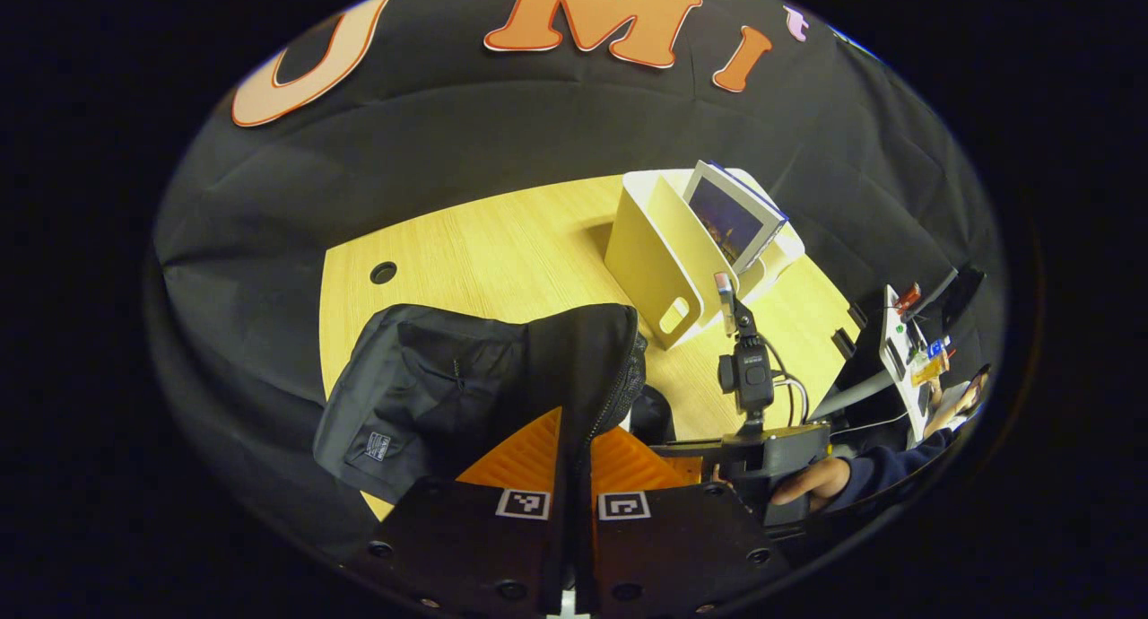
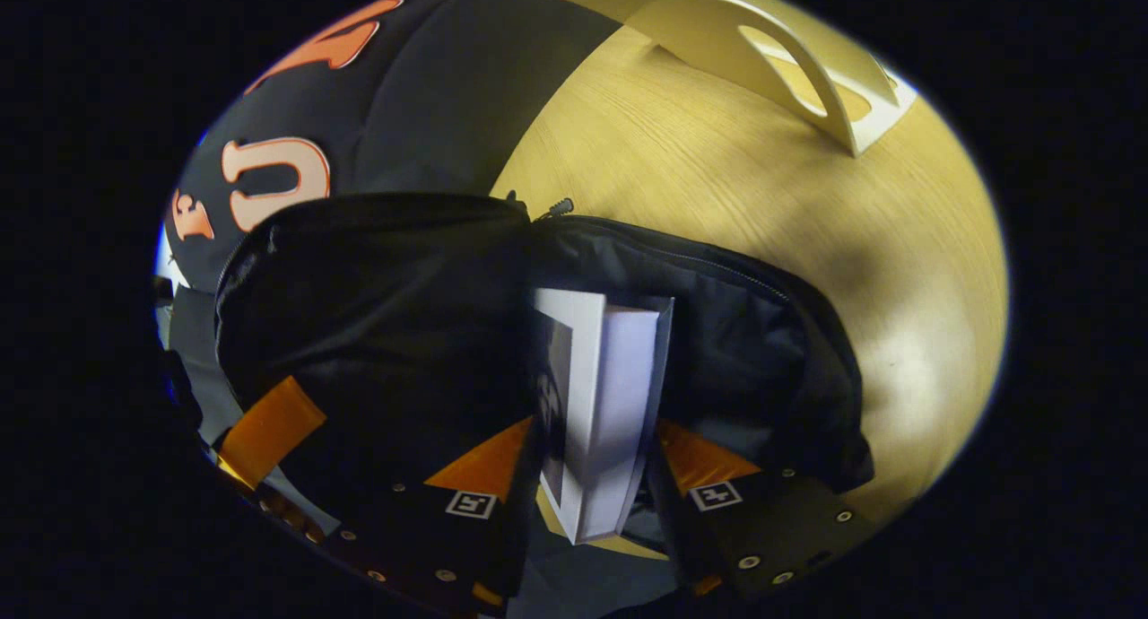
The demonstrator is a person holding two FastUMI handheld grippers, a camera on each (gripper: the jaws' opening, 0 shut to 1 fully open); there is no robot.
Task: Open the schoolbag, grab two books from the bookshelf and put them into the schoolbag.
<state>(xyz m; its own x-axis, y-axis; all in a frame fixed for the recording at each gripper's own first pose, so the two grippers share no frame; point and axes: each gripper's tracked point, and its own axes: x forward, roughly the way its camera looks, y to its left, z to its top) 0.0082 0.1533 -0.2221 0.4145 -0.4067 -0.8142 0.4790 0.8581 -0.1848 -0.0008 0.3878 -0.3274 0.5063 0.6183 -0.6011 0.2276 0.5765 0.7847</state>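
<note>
Tabletop (image 2: pixel 717 179); book (image 2: pixel 601 404) seemingly entering schoolbag (image 2: pixel 377 287)

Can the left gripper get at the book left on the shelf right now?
Probably not. The left gripper is shut on the bag's flap, holding the bag open. The book stands in the shelf across the table. Letting go would free it.

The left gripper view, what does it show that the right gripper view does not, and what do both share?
Left gripper view: a book with a dark cover standing in the rack, a hand in a dark sleeve holding the right tool, the left tool shut on the bag's flap.
Right gripper view: a white-paged book gripped by the right tool, entering the bag.
Shared: black fabric schoolbag, cream bookshelf rack, light wooden table.
</note>
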